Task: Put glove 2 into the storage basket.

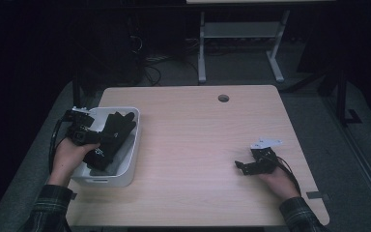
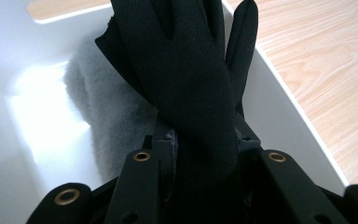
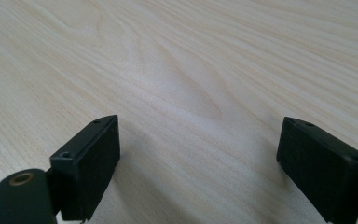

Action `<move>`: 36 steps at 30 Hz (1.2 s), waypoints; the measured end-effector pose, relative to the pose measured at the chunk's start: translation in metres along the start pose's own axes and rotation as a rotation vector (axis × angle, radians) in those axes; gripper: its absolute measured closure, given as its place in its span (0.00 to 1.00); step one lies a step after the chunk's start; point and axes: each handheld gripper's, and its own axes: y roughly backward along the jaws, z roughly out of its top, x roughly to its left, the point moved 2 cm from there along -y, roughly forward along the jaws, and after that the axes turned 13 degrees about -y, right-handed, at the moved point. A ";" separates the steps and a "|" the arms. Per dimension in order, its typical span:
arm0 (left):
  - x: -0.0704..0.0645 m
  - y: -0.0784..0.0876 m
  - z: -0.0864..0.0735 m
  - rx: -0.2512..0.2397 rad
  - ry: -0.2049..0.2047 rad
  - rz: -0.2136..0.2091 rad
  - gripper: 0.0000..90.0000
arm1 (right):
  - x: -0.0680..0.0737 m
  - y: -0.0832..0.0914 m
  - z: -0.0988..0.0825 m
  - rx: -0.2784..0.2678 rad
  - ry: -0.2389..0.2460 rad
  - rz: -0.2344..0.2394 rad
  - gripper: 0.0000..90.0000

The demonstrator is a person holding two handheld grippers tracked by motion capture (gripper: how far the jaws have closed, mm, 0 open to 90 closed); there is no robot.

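A black glove [image 1: 112, 131] hangs over the white bin [image 1: 133, 145] at the table's left. My left gripper [image 1: 92, 137] is shut on its cuff end; in the left gripper view the black glove [image 2: 186, 79] runs up from between the jaws, fingers spread toward the bin's far wall. Grey fleece lining [image 2: 102, 116] of another glove lies in the white bin [image 2: 284, 116] beneath it. My right gripper [image 1: 241, 166] rests low over the bare wood at the table's right. It stands open, and the right gripper [image 3: 198, 154] has nothing between its fingers.
The wooden table [image 1: 198, 159] has a round cable hole [image 1: 223, 98] near its far edge. Beyond the table stands a white desk frame [image 1: 236, 43] on a dark floor with cables.
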 end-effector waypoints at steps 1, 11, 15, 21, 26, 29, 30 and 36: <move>0.000 -0.003 0.000 0.011 -0.002 0.004 0.76 | 0.000 0.000 0.000 0.000 0.000 0.000 0.14; 0.007 -0.021 -0.008 0.052 -0.019 0.035 0.59 | 0.000 0.000 0.000 0.000 0.000 0.000 0.14; 0.008 -0.019 -0.006 0.029 -0.033 0.082 0.35 | 0.000 0.000 0.000 0.000 0.000 0.000 0.14; 0.009 -0.006 0.000 -0.004 -0.058 0.135 0.24 | 0.000 0.000 0.000 0.000 -0.001 -0.001 0.14; 0.006 0.004 0.006 -0.036 -0.073 0.142 0.23 | 0.000 0.000 0.000 0.001 0.001 -0.001 0.14; 0.001 0.008 0.011 -0.056 -0.085 0.142 0.23 | 0.000 0.000 0.000 0.000 0.000 -0.001 0.14; 0.000 0.009 0.012 -0.059 -0.091 0.143 0.23 | 0.000 0.000 0.000 0.000 0.000 -0.001 0.15; -0.015 0.013 0.025 -0.102 -0.116 0.126 0.23 | 0.000 0.000 0.000 0.001 0.003 -0.003 0.15</move>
